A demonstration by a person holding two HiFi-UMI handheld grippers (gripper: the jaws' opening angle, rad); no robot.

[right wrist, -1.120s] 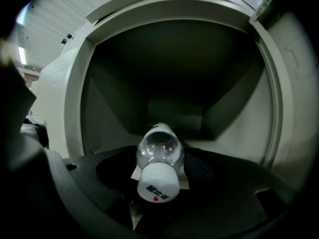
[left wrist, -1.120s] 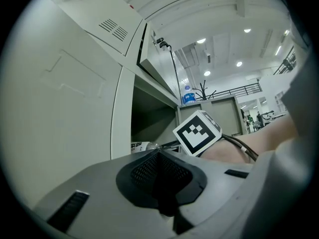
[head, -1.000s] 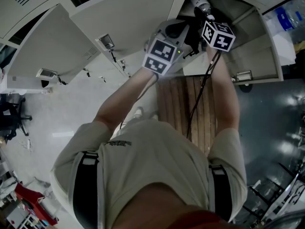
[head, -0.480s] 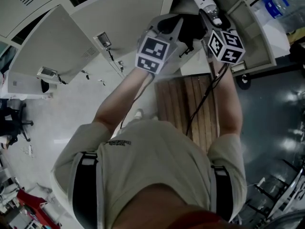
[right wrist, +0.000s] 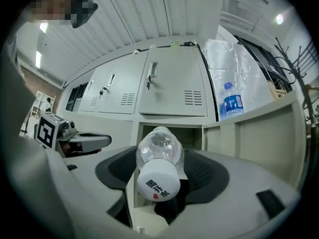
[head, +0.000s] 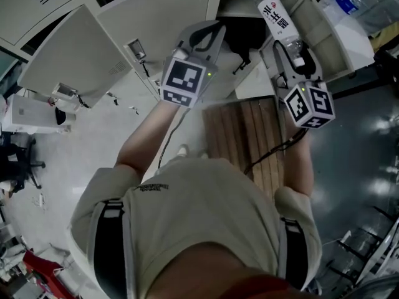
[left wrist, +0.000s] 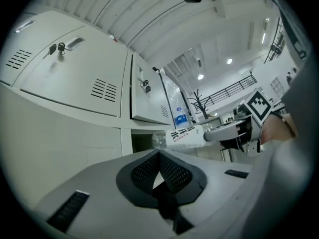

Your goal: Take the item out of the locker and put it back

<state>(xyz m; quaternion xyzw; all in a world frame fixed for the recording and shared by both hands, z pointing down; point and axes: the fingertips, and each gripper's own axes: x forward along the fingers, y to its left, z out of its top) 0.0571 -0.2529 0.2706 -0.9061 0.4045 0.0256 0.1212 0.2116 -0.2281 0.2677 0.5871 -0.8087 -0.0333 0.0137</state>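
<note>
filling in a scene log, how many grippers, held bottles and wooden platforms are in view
grippers: 2, the left gripper and the right gripper
held bottle: 1, in the right gripper
wooden platform: 1
total: 4

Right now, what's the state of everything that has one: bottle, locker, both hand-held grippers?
Water bottle: capped, clamped, base toward the open compartment.
Right hand-held gripper: shut on the water bottle.
Left hand-held gripper: shut, empty.
Locker compartment: open.
Locker door: swung open.
Upper locker doors: shut.
</note>
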